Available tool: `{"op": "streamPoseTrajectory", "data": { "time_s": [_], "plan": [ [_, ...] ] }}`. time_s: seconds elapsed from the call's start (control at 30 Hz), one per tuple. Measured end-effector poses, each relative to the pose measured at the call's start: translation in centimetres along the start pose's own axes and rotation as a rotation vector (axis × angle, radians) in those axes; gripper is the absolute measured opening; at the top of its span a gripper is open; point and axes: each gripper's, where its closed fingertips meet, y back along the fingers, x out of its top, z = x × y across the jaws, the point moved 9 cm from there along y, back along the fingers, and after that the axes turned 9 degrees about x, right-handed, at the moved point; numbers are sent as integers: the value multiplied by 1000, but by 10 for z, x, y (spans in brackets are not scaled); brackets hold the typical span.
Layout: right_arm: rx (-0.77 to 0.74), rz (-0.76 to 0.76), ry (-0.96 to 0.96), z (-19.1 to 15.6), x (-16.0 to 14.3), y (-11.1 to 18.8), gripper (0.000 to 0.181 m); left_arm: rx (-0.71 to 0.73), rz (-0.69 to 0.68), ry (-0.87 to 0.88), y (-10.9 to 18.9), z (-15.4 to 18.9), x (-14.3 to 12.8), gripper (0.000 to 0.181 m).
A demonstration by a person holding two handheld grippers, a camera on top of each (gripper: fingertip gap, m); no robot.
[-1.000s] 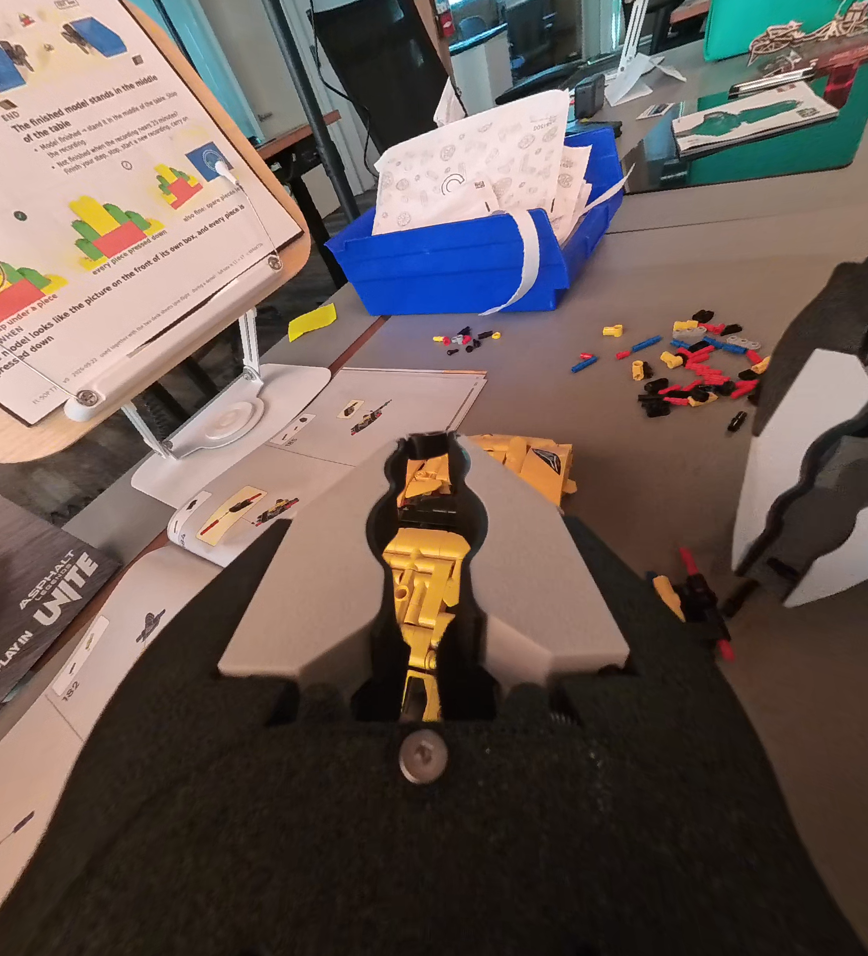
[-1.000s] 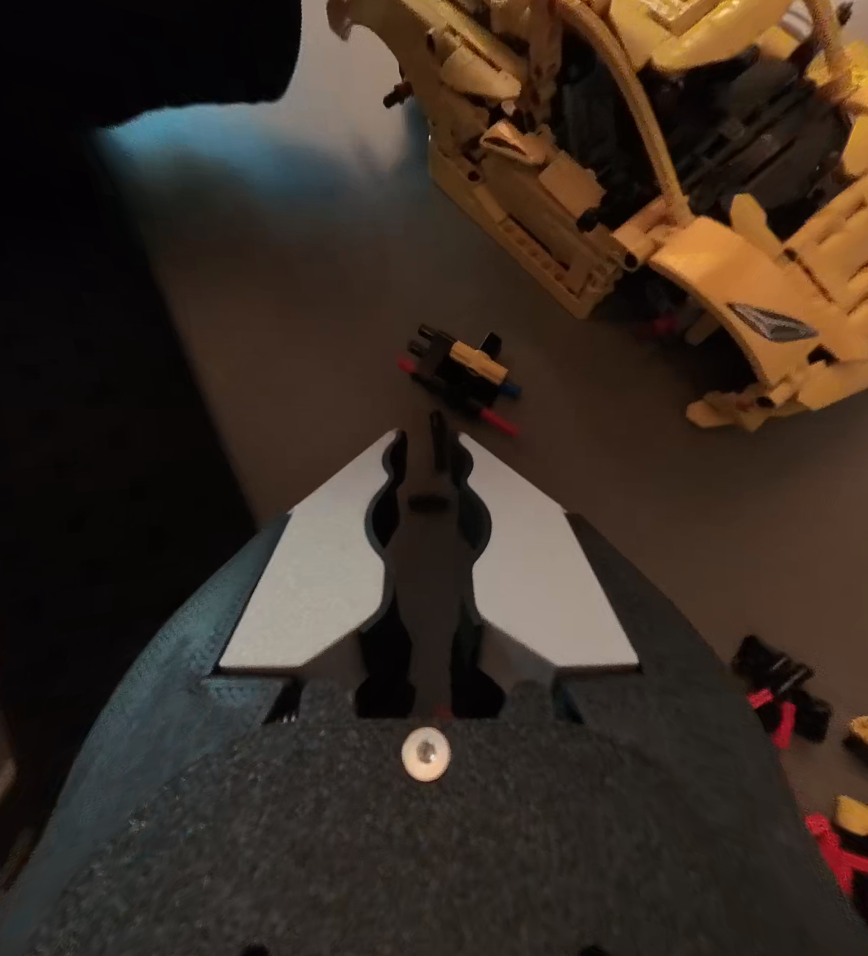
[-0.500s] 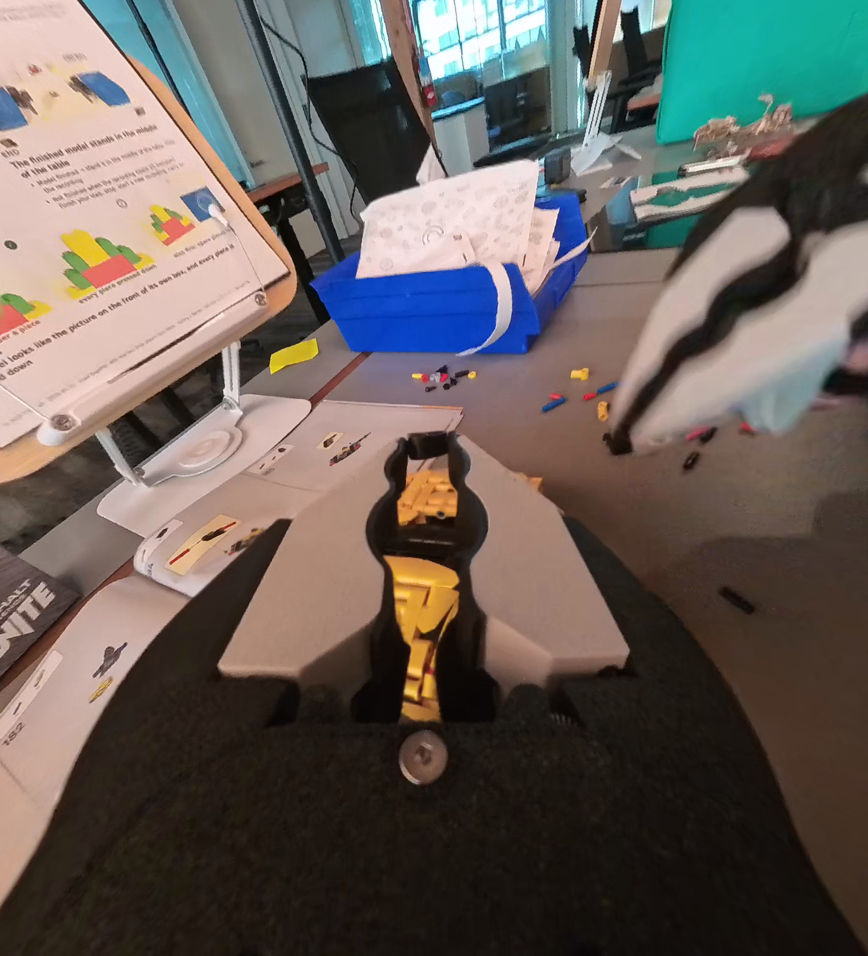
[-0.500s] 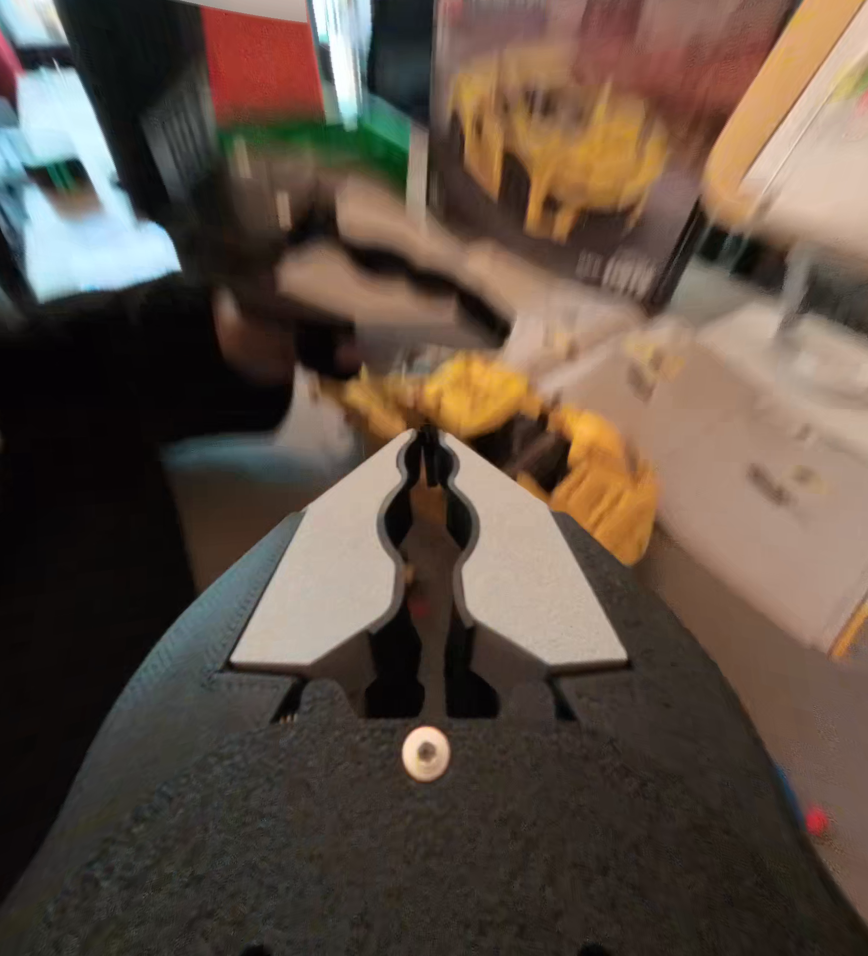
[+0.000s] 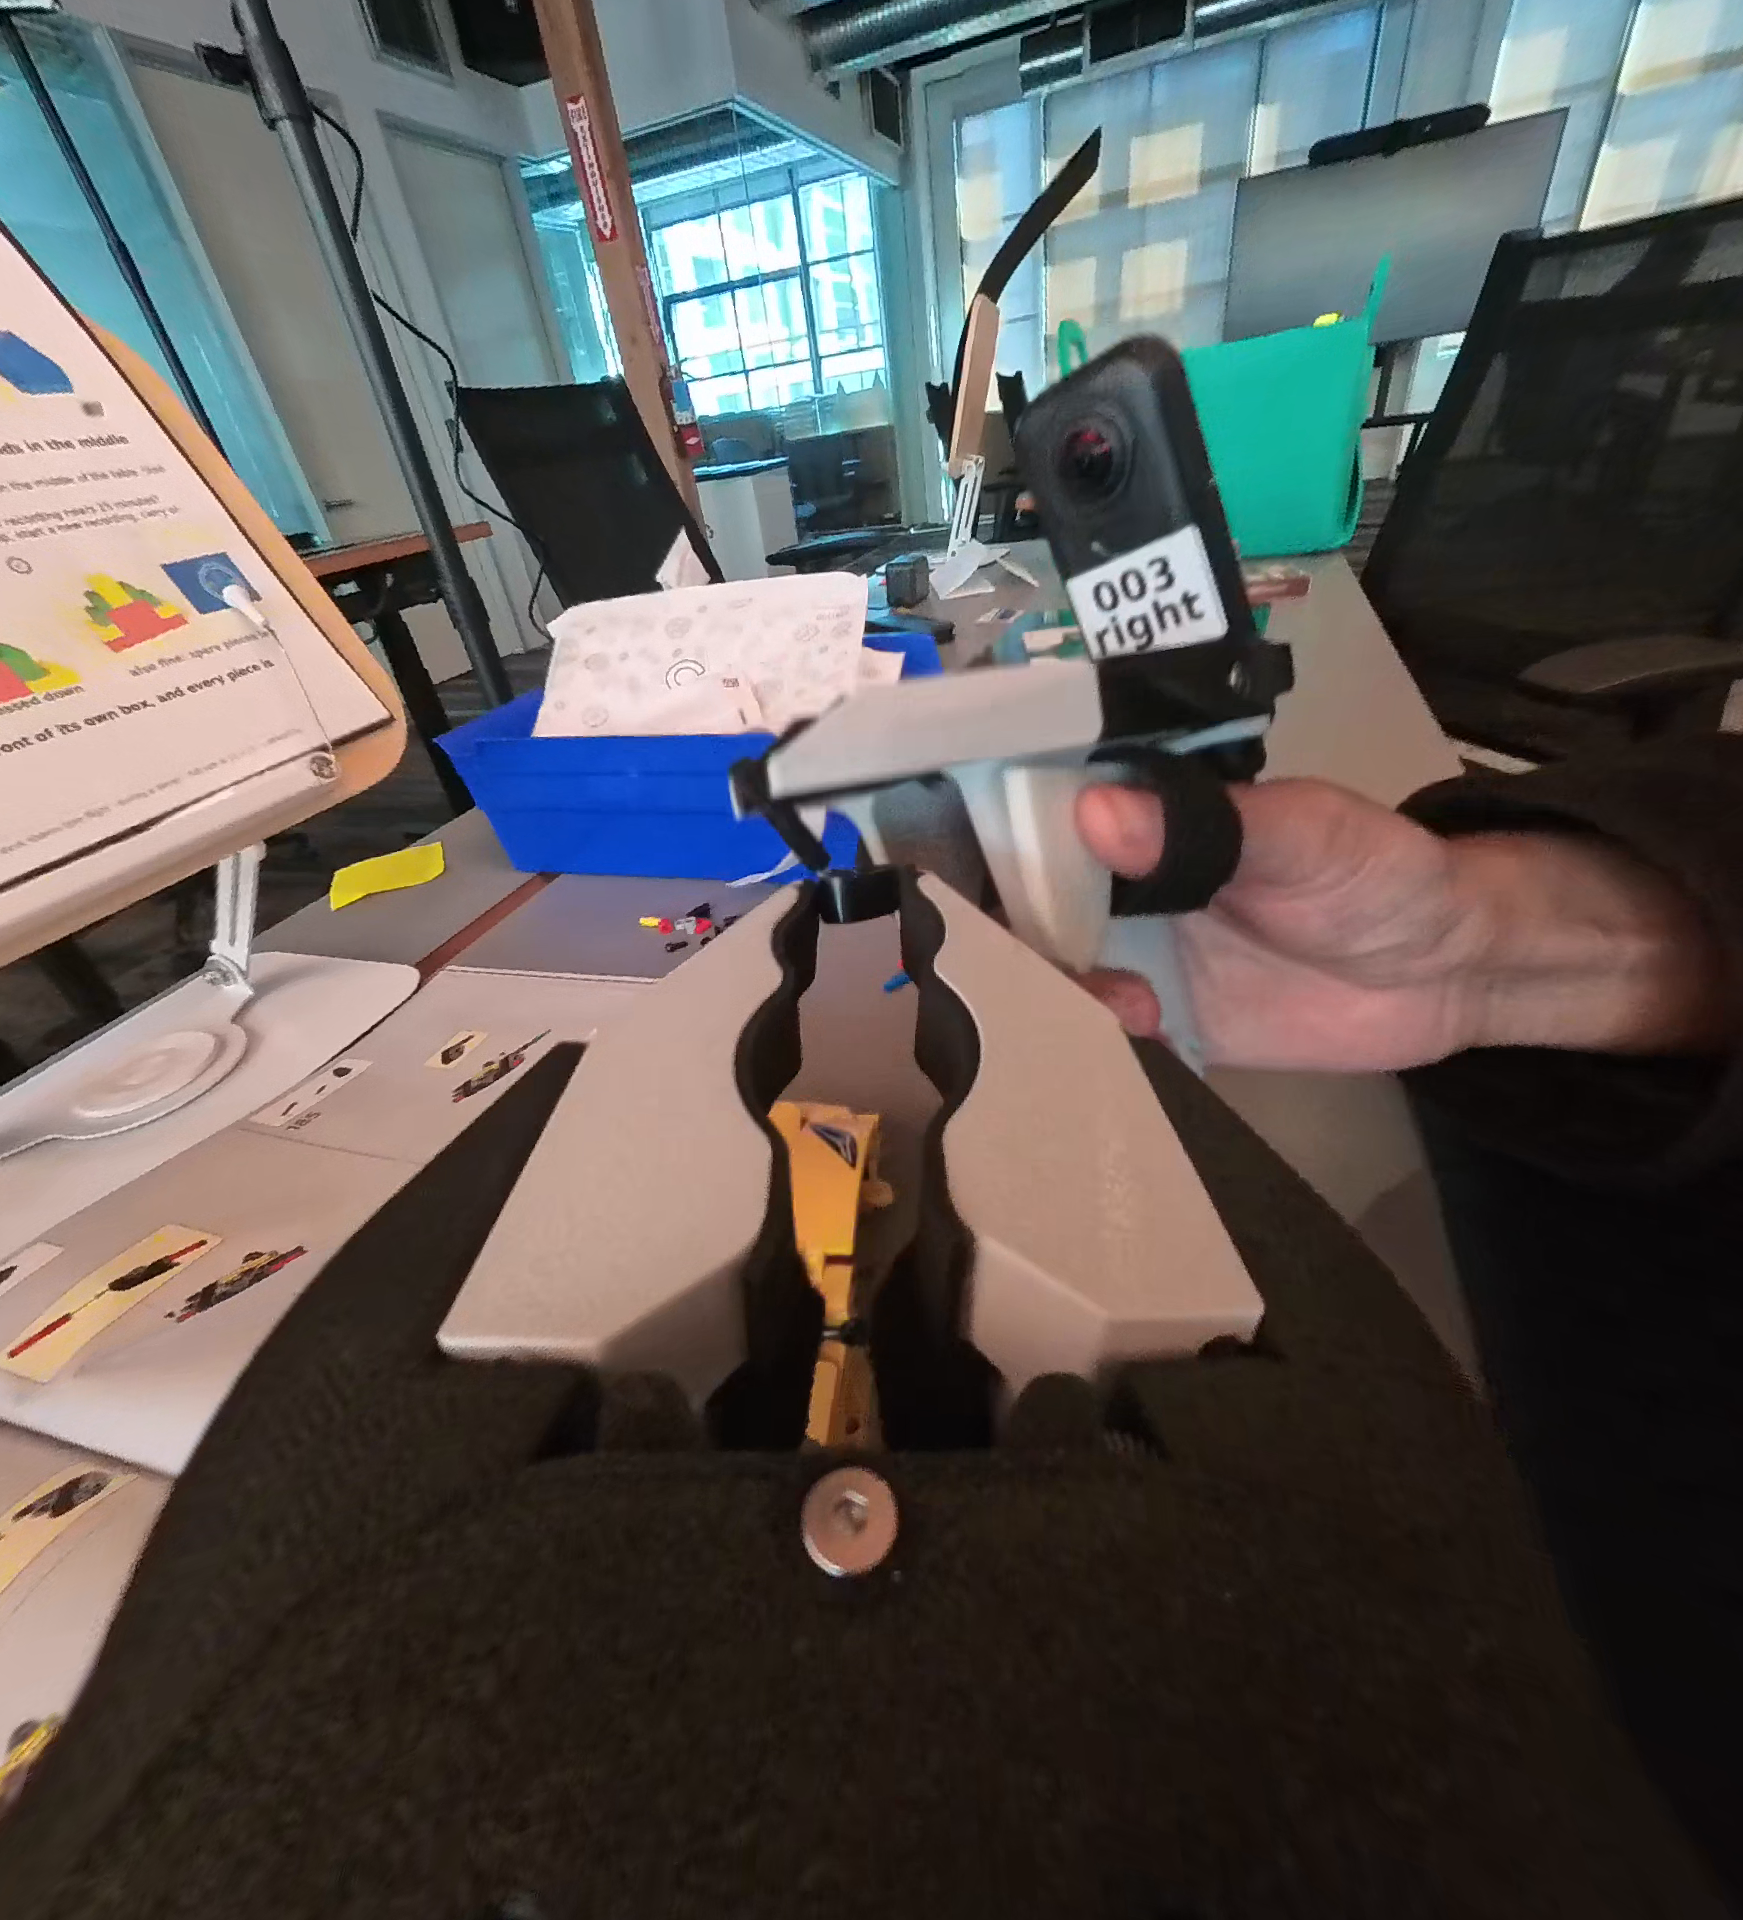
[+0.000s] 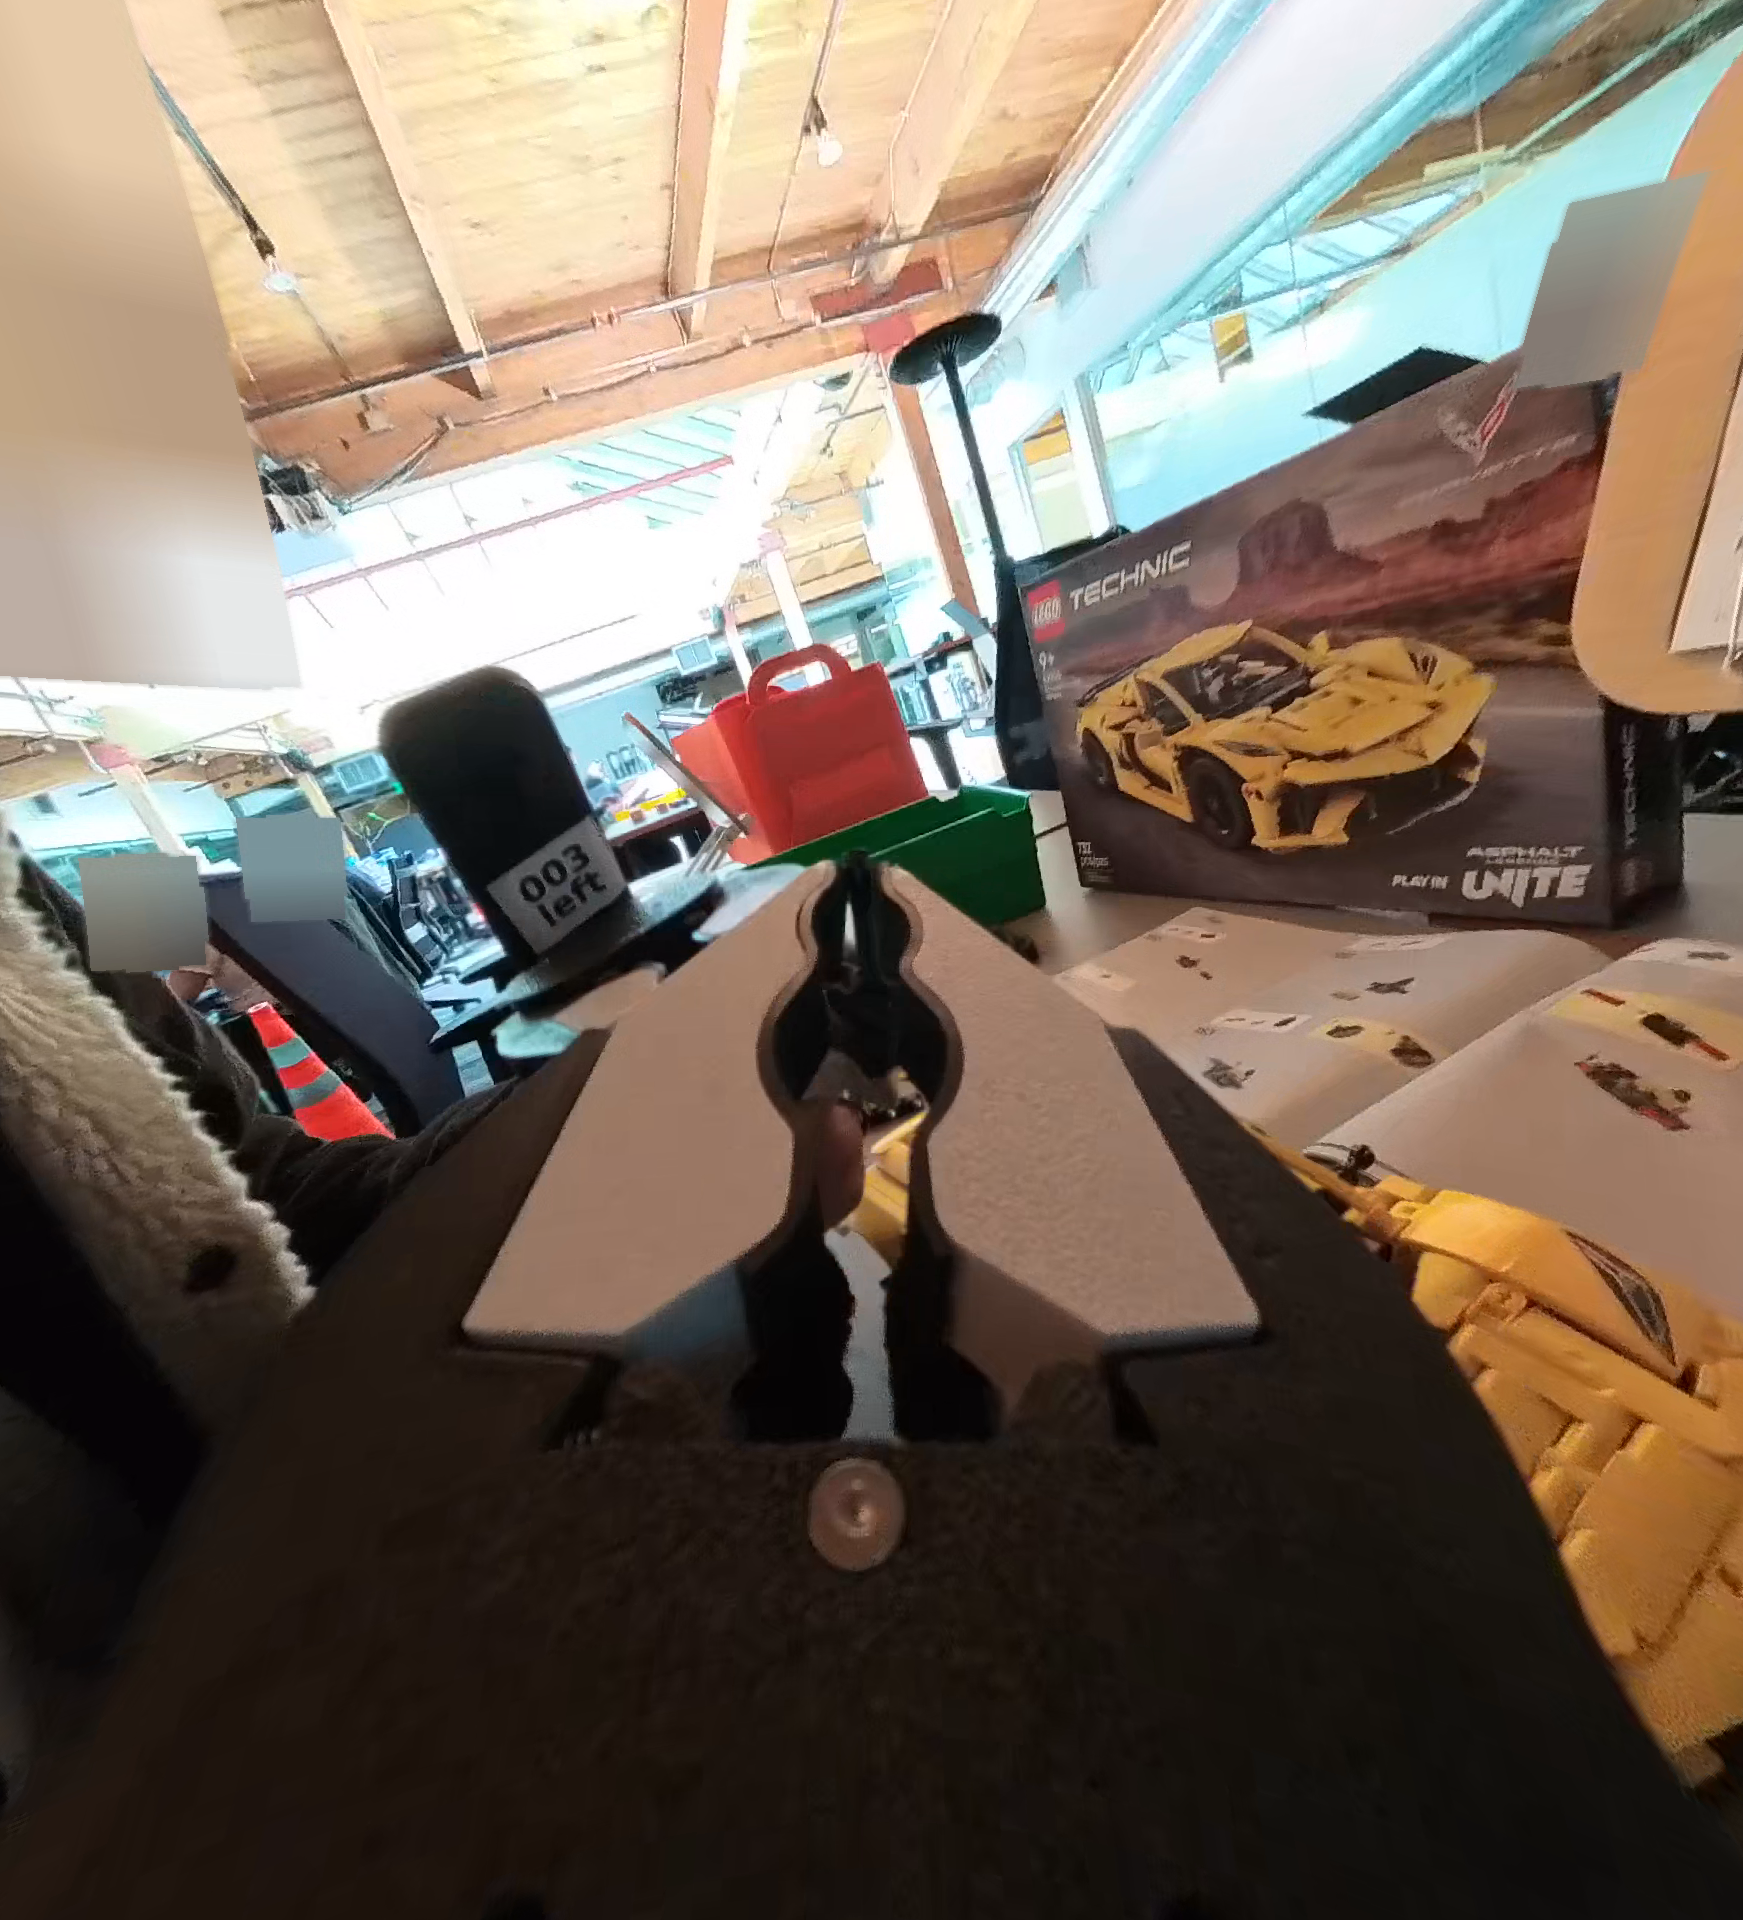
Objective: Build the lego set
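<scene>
The yellow lego car (image 6: 1532, 1382) lies on the grey worktop (image 5: 1334, 675), and both grippers are raised above it, meeting tip to tip. The left gripper (image 5: 854, 902) has its fingers (image 5: 659, 1143) a little apart, and a small black ring-shaped piece (image 5: 859, 896) sits between their tips; through the gap below, part of the car shows. The right gripper (image 6: 859, 871), held by a hand (image 5: 1366, 925), has its fingers (image 6: 1033, 1143) nearly pressed together on a thin black pin (image 6: 856, 894), which points down at the ring. Beyond the car the open instruction booklet (image 6: 1469, 1049) lies flat, and behind that stands the set's box (image 6: 1345, 727). A blue bin (image 5: 638, 800) stuffed with white paper bags sits farther back from the car, with loose small pieces (image 5: 685, 923) scattered just in front of it. Left of the car a tilted instruction board (image 5: 98, 582) stands on a white stand.
</scene>
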Motion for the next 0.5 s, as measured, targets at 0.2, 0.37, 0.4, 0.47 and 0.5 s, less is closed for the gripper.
{"op": "streamPoseTrajectory", "data": {
  "time_s": [0.2,0.37,0.4,0.47,0.5],
  "plan": [
    [-47,28,43,-1,0,4,4,14,-7,34,3,-7,1,15],
    [-55,6,19,1,-2,12,3,48,11,55,9,-18,4,15],
    [-54,-5,15,1,-4,12,3,51,13,53,10,-19,4,15],
    [-49,5,11,1,-5,13,3,55,-4,20,9,-17,3,15],
    [-42,24,12,0,-4,14,4,58,-21,0,8,-16,2,15]
  ]
}}
